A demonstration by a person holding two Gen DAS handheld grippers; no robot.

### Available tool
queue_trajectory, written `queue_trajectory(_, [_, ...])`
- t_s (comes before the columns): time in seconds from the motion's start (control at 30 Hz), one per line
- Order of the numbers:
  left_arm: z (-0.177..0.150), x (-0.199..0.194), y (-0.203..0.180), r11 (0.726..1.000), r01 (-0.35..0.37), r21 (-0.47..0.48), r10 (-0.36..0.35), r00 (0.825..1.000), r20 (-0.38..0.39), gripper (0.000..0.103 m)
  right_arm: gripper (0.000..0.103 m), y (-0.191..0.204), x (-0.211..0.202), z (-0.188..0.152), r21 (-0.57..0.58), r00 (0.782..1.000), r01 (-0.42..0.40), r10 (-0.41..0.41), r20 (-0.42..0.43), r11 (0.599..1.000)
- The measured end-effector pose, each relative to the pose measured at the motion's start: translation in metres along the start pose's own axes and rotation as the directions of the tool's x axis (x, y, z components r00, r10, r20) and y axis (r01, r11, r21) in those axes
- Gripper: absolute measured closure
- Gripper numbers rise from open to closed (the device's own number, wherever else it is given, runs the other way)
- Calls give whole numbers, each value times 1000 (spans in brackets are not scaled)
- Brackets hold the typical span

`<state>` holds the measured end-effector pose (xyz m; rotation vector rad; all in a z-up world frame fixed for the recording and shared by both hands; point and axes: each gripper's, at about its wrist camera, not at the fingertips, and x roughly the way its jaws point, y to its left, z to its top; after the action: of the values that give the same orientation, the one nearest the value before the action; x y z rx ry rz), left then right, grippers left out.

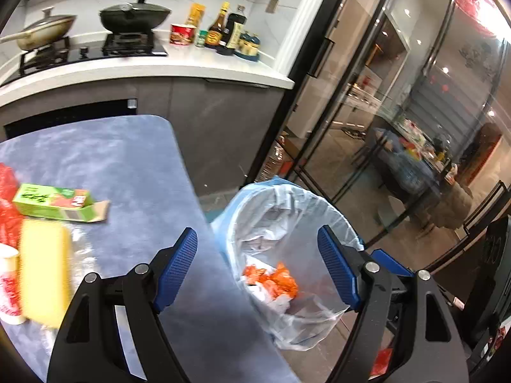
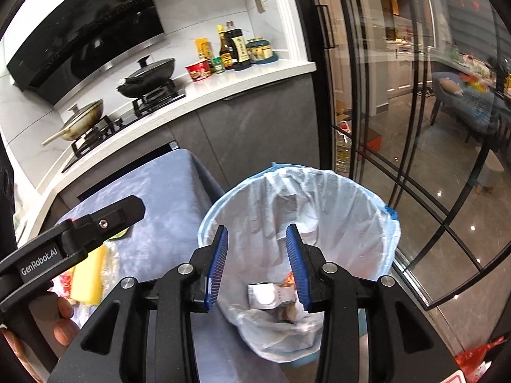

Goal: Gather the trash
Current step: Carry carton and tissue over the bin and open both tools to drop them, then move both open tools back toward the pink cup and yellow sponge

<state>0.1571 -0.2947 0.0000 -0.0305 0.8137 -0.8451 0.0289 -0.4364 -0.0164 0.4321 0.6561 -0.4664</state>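
A trash bin lined with a pale blue bag stands on the floor at the right edge of the blue table. Orange wrappers and a white packet lie inside it. My left gripper is open and empty over the table edge and bin rim. My right gripper is open and empty above the bin. On the table at the left lie a green carton, a yellow sponge, a white cup and red wrapping.
A white counter behind the table carries a hob with two pans, bottles and a red noodle cup. Glass sliding doors stand right of the bin. The left gripper's body shows in the right wrist view.
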Motion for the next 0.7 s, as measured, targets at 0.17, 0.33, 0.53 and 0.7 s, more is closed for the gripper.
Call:
queue_trajectory(0.17, [-7, -30, 23, 998, -54, -19, 54, 998, 28, 29, 66, 25, -5, -5, -32, 999, -33, 33, -6, 999])
queue_trajectory(0.33, [-17, -61, 56, 991, -121, -60, 124, 991, 49, 29, 66, 59, -7, -14, -85, 997, -73, 71, -24, 994])
queue_trajectory(0.53, [-33, -96, 101, 969, -215, -122, 223, 973, 54, 29, 66, 105, -5, -28, -140, 990, -136, 128, -61, 981])
queue_trajectory(0.7, [-54, -126, 144, 936, -309, -169, 320, 946, 42, 29, 66, 147, -2, -41, -196, 980, -189, 173, -99, 962])
